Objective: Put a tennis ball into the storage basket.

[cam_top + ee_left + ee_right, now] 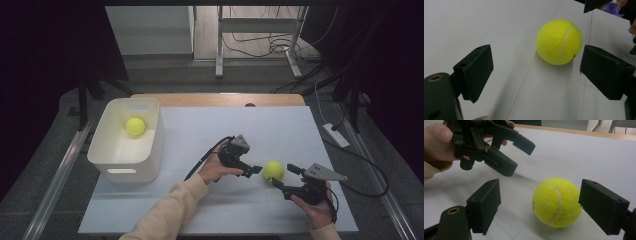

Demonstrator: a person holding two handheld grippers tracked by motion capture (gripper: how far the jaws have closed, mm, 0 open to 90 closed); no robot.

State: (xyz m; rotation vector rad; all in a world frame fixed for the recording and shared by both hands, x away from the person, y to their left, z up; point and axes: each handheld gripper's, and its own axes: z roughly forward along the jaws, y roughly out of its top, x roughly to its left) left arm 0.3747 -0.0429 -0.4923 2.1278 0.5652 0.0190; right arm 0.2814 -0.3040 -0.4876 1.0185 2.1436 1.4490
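A white table [210,210] filled the middle of the high view, with a person's two forearms reaching in from the bottom edge, each hand holding a black two-jaw gripper. A yellow tennis ball [274,170] rested on the tabletop right of centre, between the two tools. The left gripper [256,170] pointed at the ball from the left, its jaws spread apart and holding nothing, its tip just beside the ball. The right gripper [286,176] reached in from the right, its jaws also spread wide, one on either side of the ball; whether either jaw touched the ball could not be told. In the right gripper view the ball [557,202] sat between that gripper's jaws, close to the right-hand one, with the other gripper [520,157] and the hand holding it above and behind. In the left gripper view the ball [559,42] lay slightly beyond the open jaws. At the table's left side stood a white plastic bin [150,150], well apart from the hands, with a second tennis ball [135,126] lying inside it near the back wall.
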